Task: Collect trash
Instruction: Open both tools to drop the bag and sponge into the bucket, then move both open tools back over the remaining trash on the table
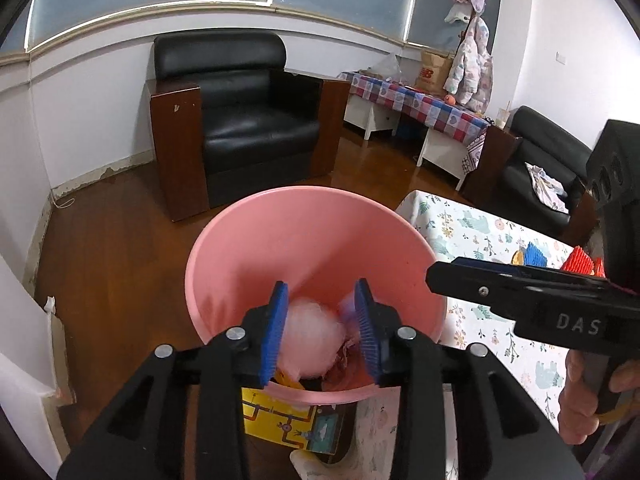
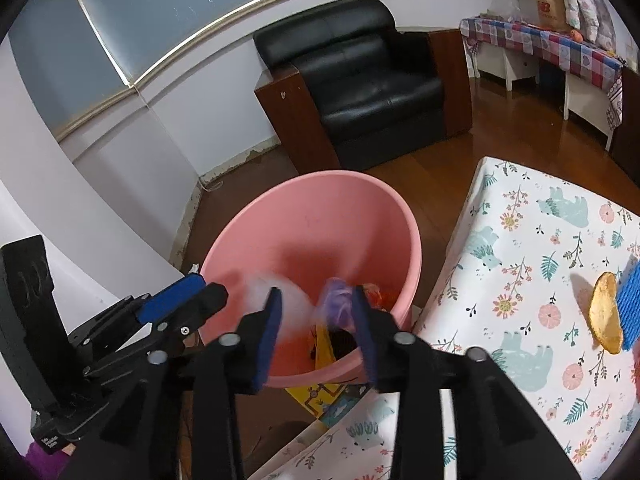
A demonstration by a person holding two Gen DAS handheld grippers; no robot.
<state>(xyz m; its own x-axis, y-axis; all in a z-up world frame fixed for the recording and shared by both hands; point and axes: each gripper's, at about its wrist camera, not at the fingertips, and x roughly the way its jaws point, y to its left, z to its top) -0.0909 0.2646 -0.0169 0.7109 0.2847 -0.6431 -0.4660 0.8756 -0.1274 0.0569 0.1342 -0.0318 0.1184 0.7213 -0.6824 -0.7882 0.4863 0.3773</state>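
Observation:
A pink bin (image 1: 304, 232) stands on the wood floor beside the table; it also shows in the right wrist view (image 2: 320, 216). My left gripper (image 1: 320, 326) is open above the bin mouth. A white fluffy wad (image 1: 310, 332) falls between its pads, blurred, with a purple scrap (image 1: 347, 307) beside it. My right gripper (image 2: 316, 332) is open over the bin too, with the blurred white wad (image 2: 260, 284) and purple scrap (image 2: 340, 300) dropping below it. Orange and red trash (image 2: 380, 296) lies inside the bin. A potato chip (image 2: 606, 316) lies on the table.
The table has a floral bear-print cloth (image 2: 520, 280). A blue brush-like item (image 2: 628, 304) sits by the chip. A black armchair (image 1: 240, 120) stands behind the bin. A yellow printed box (image 1: 288, 420) lies below the bin. A checked-cloth bench (image 1: 420, 104) is at the back right.

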